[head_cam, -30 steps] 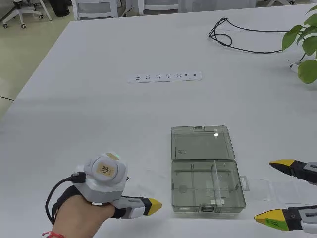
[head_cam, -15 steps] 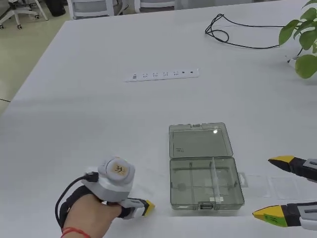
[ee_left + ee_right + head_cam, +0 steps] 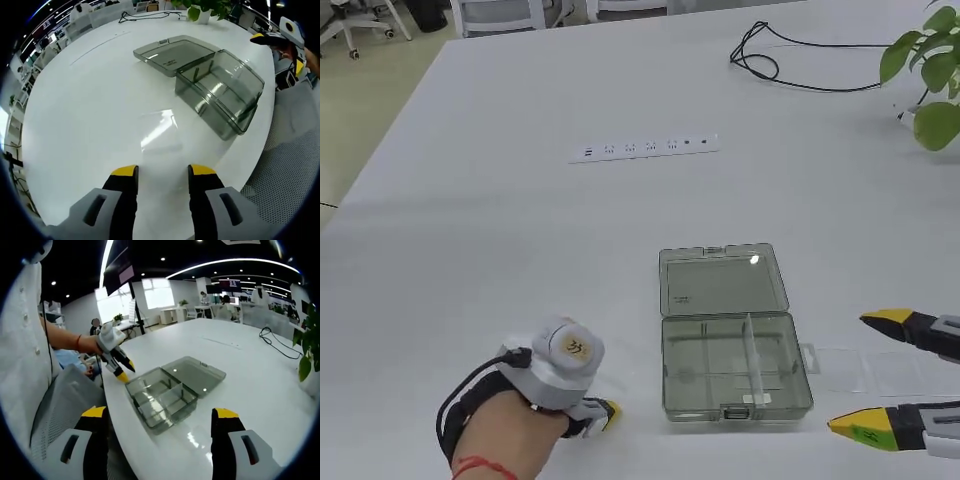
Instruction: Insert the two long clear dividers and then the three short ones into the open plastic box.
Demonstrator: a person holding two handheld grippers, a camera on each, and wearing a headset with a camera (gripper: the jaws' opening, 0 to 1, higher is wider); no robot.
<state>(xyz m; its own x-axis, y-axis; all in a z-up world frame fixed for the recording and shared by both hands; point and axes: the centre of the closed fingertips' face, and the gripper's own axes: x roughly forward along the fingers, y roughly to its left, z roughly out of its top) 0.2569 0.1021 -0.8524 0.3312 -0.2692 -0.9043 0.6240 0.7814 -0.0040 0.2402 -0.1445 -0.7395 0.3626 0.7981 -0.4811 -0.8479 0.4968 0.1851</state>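
The open smoky plastic box (image 3: 692,358) lies near the table's front edge, its lid (image 3: 723,280) flat behind it. One long clear divider (image 3: 752,352) stands inside the box, front to back. More clear dividers (image 3: 848,368) lie flat on the table just right of the box, between the fingers of my open right gripper (image 3: 860,373). A short way left of the box, my left gripper (image 3: 605,412) is open and low over the table. In the left gripper view a clear divider (image 3: 157,127) lies flat ahead of its open jaws (image 3: 162,172), with the box (image 3: 220,92) beyond.
A white power strip (image 3: 645,148) lies across mid-table. A black cable (image 3: 790,65) and a green plant (image 3: 930,80) sit at the far right. In the right gripper view the box (image 3: 162,397) lies ahead, with the left gripper (image 3: 120,370) beyond it.
My left gripper has drawn back a little to the left, away from the box. The right gripper has stayed put, still open. The head camera has shifted slightly.
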